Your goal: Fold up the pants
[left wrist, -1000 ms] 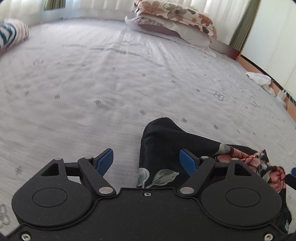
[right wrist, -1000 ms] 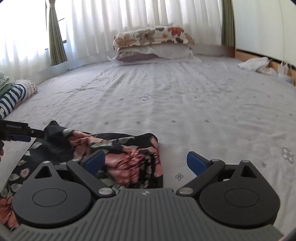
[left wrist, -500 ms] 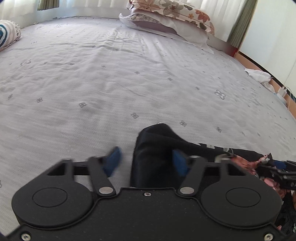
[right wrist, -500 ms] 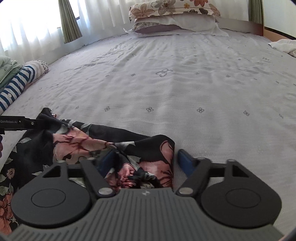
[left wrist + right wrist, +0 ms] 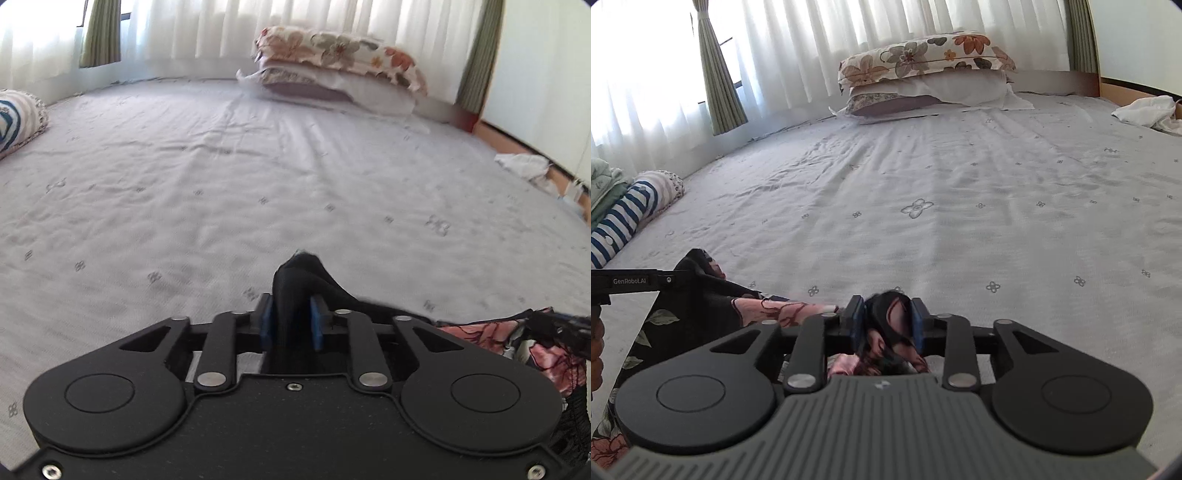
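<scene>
The pants (image 5: 491,332) are black with pink flowers and grey leaves, and hang stretched between my two grippers above the bed. My left gripper (image 5: 291,325) is shut on a black corner of the pants (image 5: 299,277). My right gripper (image 5: 886,325) is shut on the other floral corner (image 5: 890,314). In the right wrist view the pants (image 5: 701,314) run left to my left gripper (image 5: 670,278), seen at the left edge. In the left wrist view the right gripper's tip (image 5: 569,319) shows blurred at the right edge.
The bed (image 5: 960,221) has a grey sheet with small flower prints. Stacked floral pillows (image 5: 923,70) lie at its far end. Folded striped clothes (image 5: 624,218) sit at the left edge. White cloth (image 5: 1148,110) lies at the far right. Curtains hang behind.
Both grippers closed from open onto the pants' corners and lifted them off the sheet. The views tilted up toward the pillows.
</scene>
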`<state>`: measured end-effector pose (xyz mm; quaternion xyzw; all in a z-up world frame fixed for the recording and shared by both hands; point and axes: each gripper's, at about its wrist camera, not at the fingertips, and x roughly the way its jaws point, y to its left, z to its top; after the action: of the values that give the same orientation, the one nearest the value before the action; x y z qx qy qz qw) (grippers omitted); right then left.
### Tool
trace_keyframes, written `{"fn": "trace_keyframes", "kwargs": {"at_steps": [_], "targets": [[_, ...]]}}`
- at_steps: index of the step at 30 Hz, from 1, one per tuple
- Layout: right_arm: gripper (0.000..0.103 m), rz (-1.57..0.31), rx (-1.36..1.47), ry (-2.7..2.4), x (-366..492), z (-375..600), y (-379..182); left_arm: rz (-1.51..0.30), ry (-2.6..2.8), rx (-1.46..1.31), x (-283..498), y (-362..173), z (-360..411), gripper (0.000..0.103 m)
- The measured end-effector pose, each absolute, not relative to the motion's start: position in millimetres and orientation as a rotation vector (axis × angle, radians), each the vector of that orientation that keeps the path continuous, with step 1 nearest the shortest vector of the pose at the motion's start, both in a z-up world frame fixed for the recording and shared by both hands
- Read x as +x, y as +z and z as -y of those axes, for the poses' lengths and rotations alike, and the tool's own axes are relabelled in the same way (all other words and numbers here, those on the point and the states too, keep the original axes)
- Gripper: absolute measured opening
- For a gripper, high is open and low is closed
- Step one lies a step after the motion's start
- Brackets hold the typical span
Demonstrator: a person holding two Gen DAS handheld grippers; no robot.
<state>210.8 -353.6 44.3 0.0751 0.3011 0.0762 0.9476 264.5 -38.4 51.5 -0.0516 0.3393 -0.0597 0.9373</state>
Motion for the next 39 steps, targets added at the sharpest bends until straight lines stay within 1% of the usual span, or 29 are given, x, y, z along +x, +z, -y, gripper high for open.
{"fn": "trace_keyframes", "kwargs": {"at_steps": [1, 2, 3, 5, 7, 9, 10, 12, 20, 26, 29, 33, 39], "targets": [[0.052, -0.614, 0.145, 0.152, 209.6, 352.8, 45.2, -0.692, -0.119, -0.093, 261.3, 50.7, 38.5, 0.030], [0.060, -0.612, 0.146, 0.156, 207.0, 352.6, 46.9, -0.688, -0.124, -0.083, 257.1, 51.1, 38.2, 0.039], [0.061, -0.607, 0.150, 0.163, 203.6, 352.5, 49.0, -0.685, -0.128, -0.074, 251.1, 51.4, 37.5, 0.045], [0.061, -0.602, 0.136, 0.157, 195.0, 349.5, 55.3, -0.681, -0.132, -0.051, 239.2, 54.9, 37.1, 0.048], [0.062, -0.595, 0.112, 0.139, 183.5, 344.8, 63.0, -0.683, -0.128, -0.035, 225.2, 59.8, 35.3, 0.056], [0.065, -0.595, 0.109, 0.125, 170.2, 340.7, 70.4, -0.676, -0.136, -0.045, 206.9, 65.6, 33.0, 0.068], [0.065, -0.589, 0.111, 0.125, 162.0, 338.5, 73.9, -0.670, -0.143, -0.051, 196.9, 68.6, 32.0, 0.071], [0.070, -0.577, 0.110, 0.124, 142.4, 331.9, 79.6, -0.661, -0.151, -0.059, 174.7, 74.1, 31.4, 0.081], [0.081, -0.562, 0.094, 0.123, 59.4, 301.7, 80.9, -0.660, -0.191, -0.057, 78.5, 78.2, 37.7, 0.089], [0.083, -0.605, 0.117, 0.063, 4.1, 288.7, 55.5, -0.716, -0.179, -0.066, 28.7, 56.9, 40.8, 0.096], [0.084, -0.630, 0.101, 0.032, -13.9, 281.8, 42.7, -0.753, -0.161, -0.059, 15.9, 43.0, 40.7, 0.097], [0.085, -0.668, 0.081, 0.009, -26.2, 275.6, 27.1, -0.801, -0.149, -0.057, 11.5, 28.2, 40.3, 0.101], [0.090, -0.683, 0.053, 0.000, -25.6, 268.9, 16.9, -0.791, -0.118, 0.055, 13.1, 21.5, 54.9, 0.103]]}}
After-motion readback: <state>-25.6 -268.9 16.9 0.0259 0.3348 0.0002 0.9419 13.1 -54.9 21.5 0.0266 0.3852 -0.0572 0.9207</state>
